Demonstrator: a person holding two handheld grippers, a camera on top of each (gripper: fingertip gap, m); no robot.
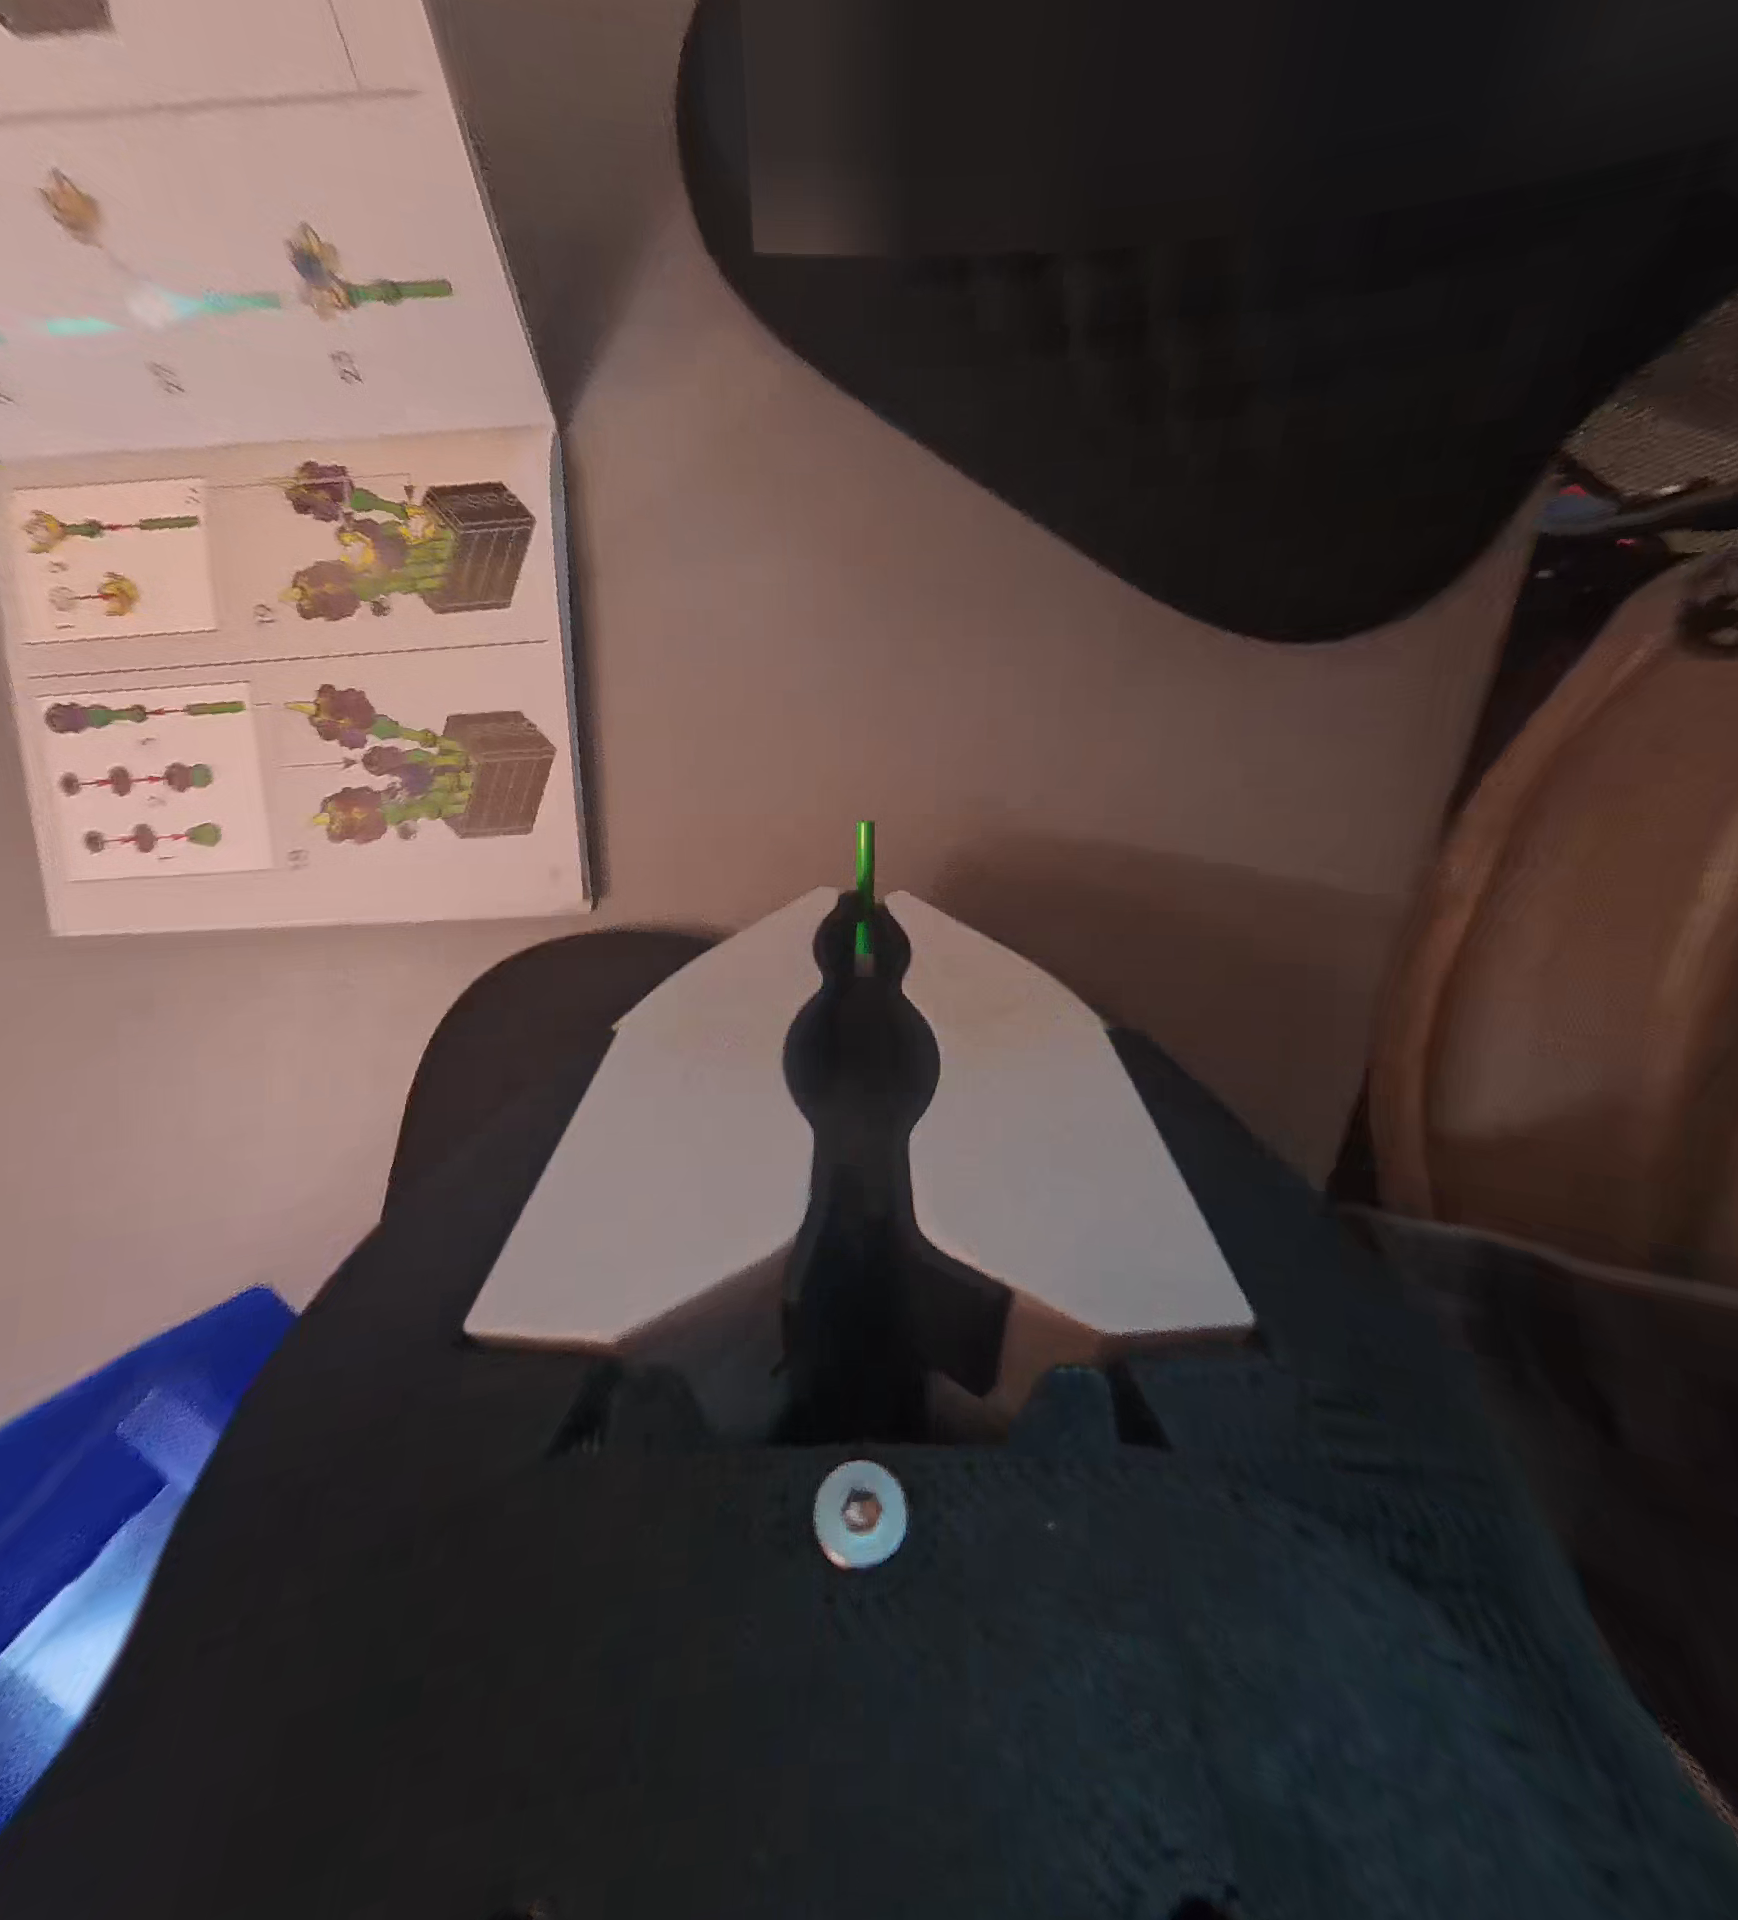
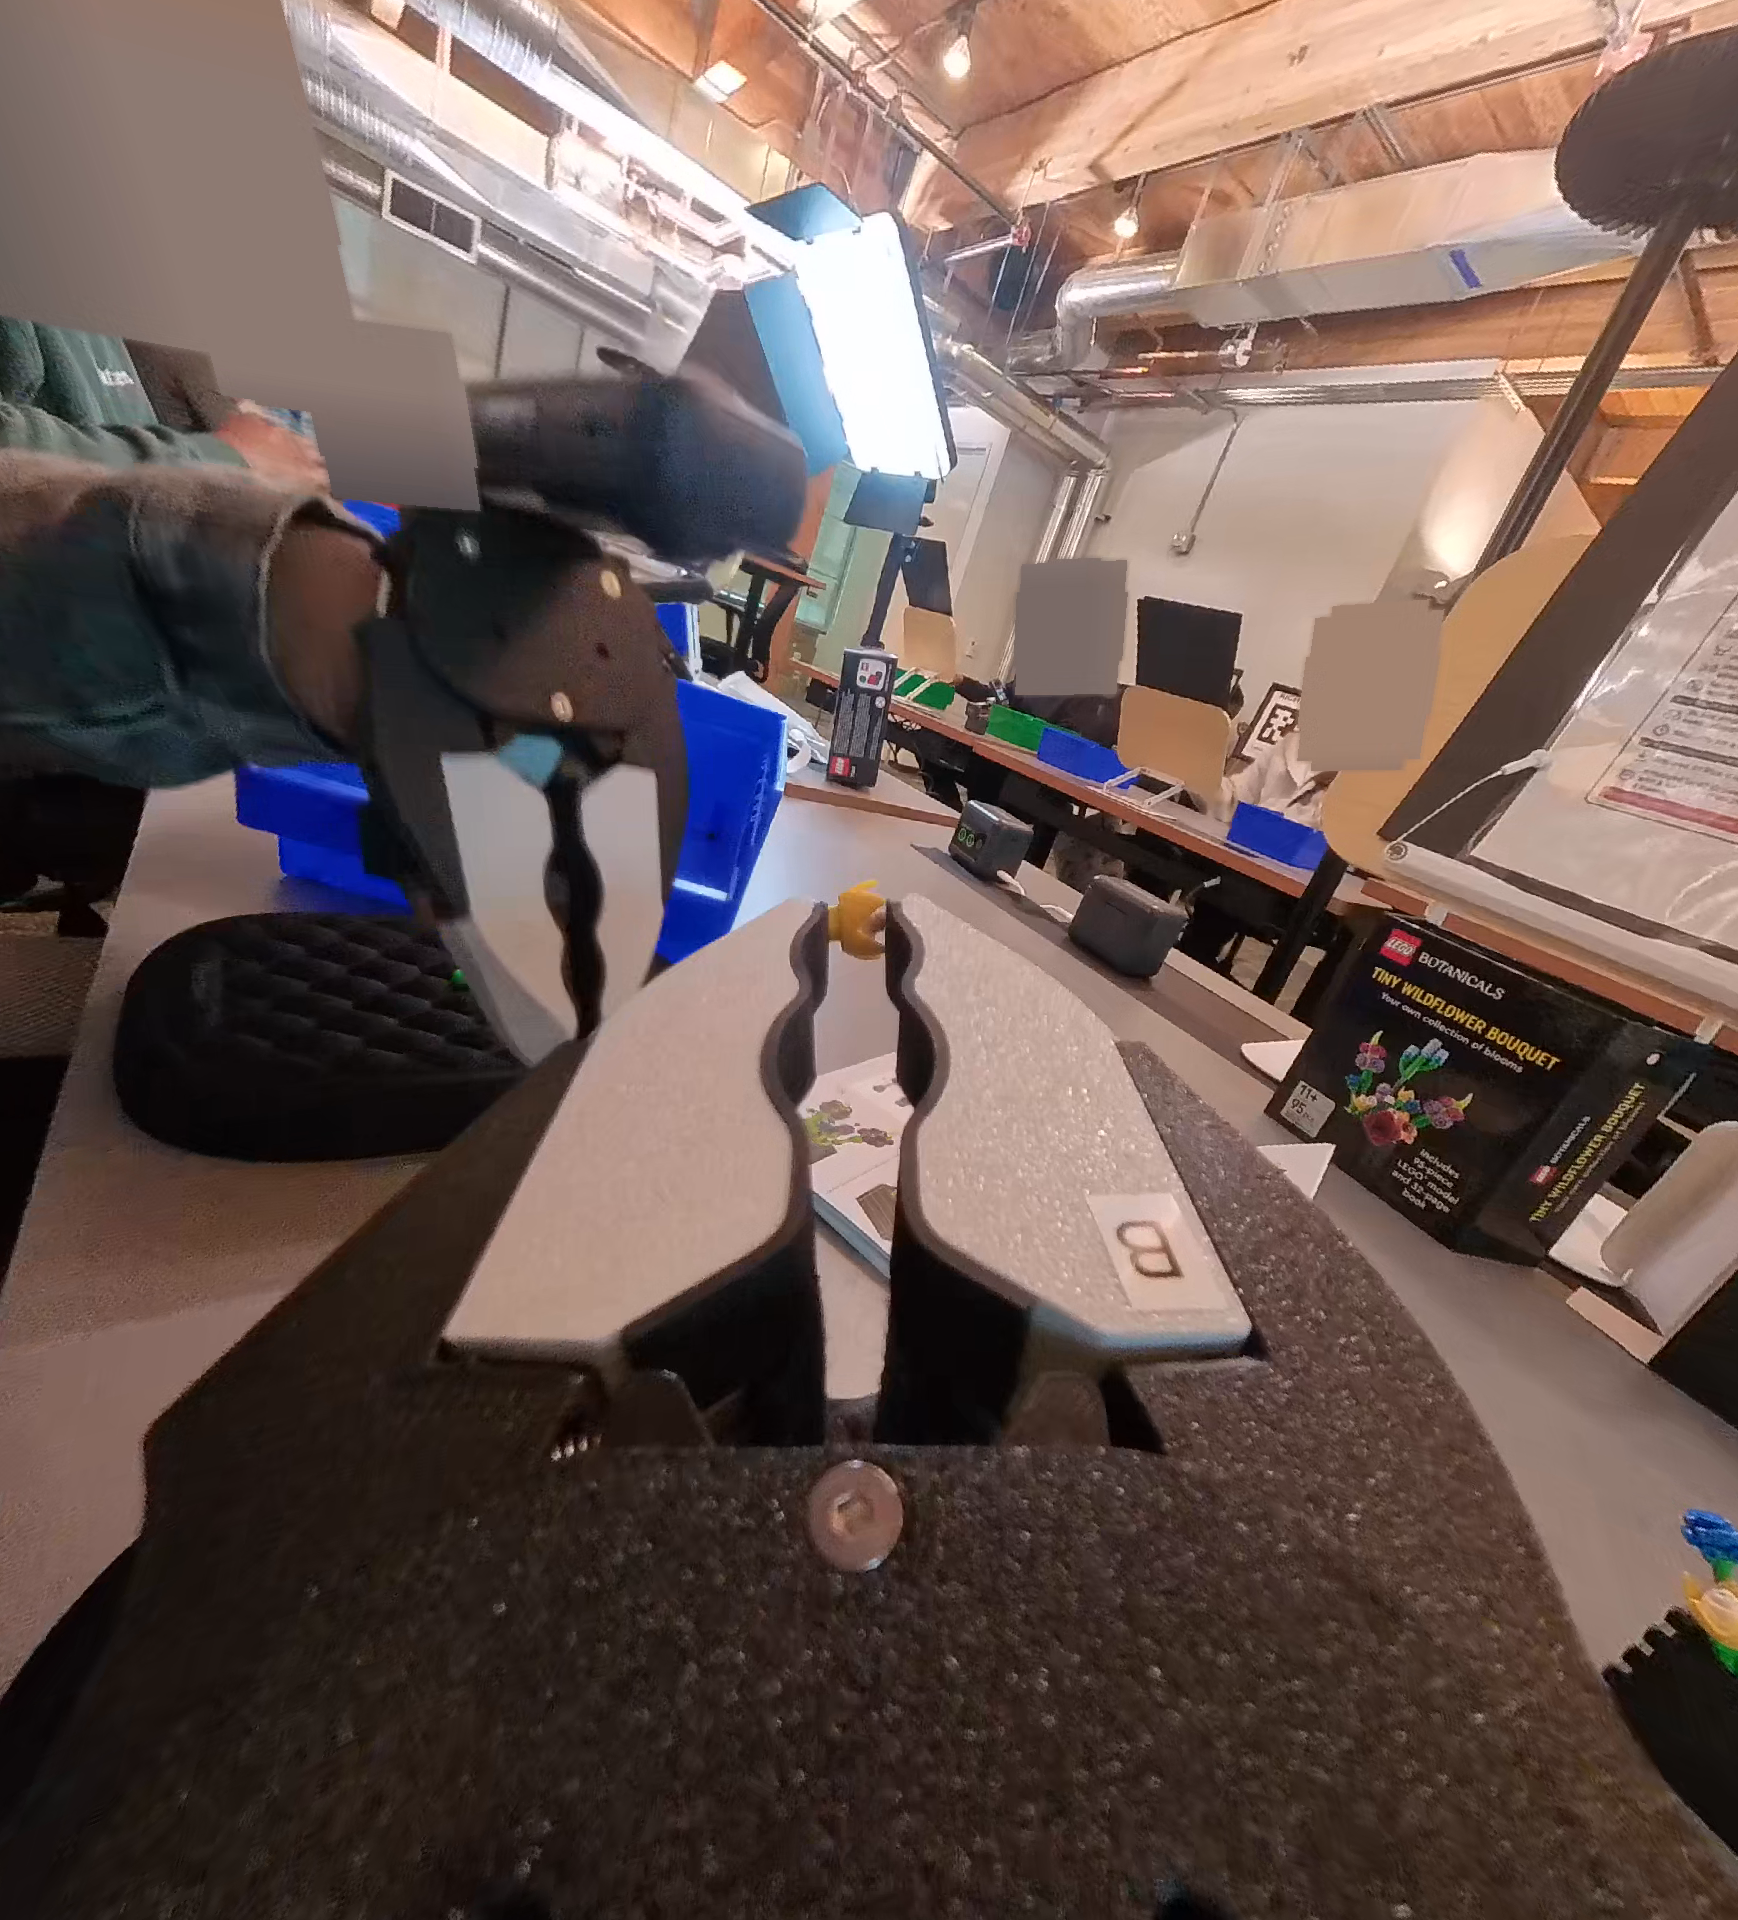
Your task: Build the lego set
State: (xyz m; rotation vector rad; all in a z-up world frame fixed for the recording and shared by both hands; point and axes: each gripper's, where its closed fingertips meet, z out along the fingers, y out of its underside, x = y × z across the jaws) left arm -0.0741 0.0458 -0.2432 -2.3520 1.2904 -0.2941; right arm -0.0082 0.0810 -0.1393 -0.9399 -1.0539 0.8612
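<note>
1 grey desk [image 2: 1467, 1351]. 1 black printed set box [image 2: 1467, 1091] at right. 1 open instruction booklet [image 1: 262, 665]. 2 hand-held grippers: left hand-held gripper [image 1: 863, 914] clamped on 1 green stem [image 1: 864, 857]; right hand-held gripper [image 2: 857, 920] pinching 1 yellow flower piece [image 2: 857, 916] above desk.

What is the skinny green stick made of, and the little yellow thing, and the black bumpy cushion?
Green stick: looks like smooth, glossy plastic, held by the left gripper. Yellow piece: also shiny plastic, pinched by the right gripper. Black cushion: probably soft quilted fabric or foam, judging by its dimpled surface.
</note>
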